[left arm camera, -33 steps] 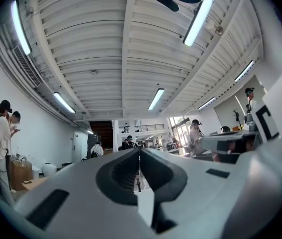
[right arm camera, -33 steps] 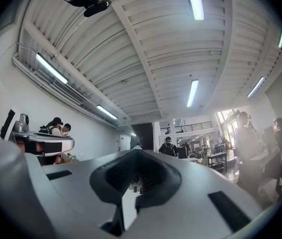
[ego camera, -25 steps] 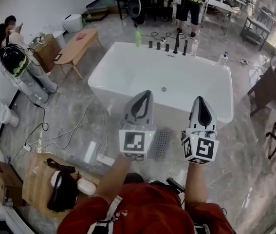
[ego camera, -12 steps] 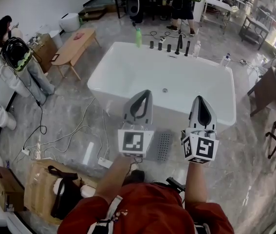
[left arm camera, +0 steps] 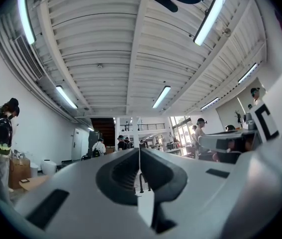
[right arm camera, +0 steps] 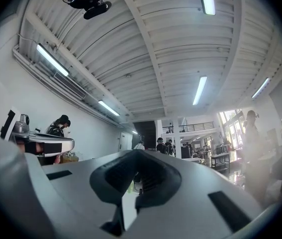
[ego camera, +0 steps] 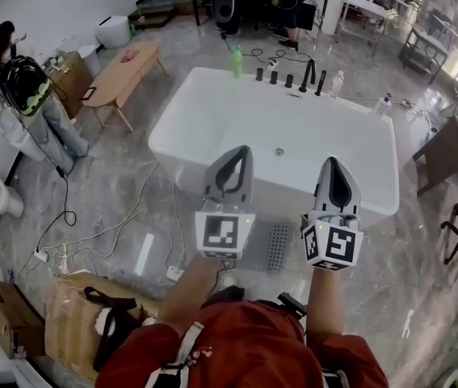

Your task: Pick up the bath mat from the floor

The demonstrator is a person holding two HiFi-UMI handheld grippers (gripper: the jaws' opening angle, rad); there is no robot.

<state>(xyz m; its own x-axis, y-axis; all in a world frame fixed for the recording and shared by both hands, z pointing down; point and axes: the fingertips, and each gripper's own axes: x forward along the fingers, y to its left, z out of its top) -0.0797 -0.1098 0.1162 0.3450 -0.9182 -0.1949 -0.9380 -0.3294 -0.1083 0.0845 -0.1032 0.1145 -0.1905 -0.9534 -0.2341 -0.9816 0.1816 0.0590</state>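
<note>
The bath mat (ego camera: 273,246) is a small grey perforated rectangle lying flat on the marble floor, just in front of the white bathtub (ego camera: 186,110). In the head view it shows between my two grippers, partly hidden behind the left one. My left gripper (ego camera: 235,156) and right gripper (ego camera: 332,166) are held side by side at chest height, well above the mat and pointing forward over the tub. Both are shut with nothing between the jaws. The left gripper view shows its jaws (left arm camera: 139,149) pressed together against the ceiling and far room; the right gripper view shows the same for its jaws (right arm camera: 137,154).
A low wooden bench (ego camera: 123,73) stands left of the tub. Cables (ego camera: 99,229) trail over the floor at left. A cardboard box with a dark bag (ego camera: 79,323) sits near my left side. A person in a helmet (ego camera: 28,95) stands at far left; dark furniture (ego camera: 448,150) is at right.
The view has crept forward: tub and mat sit slightly lower and to the right in the head view. The person at left has shifted. Both grippers keep their place, still shut.
</note>
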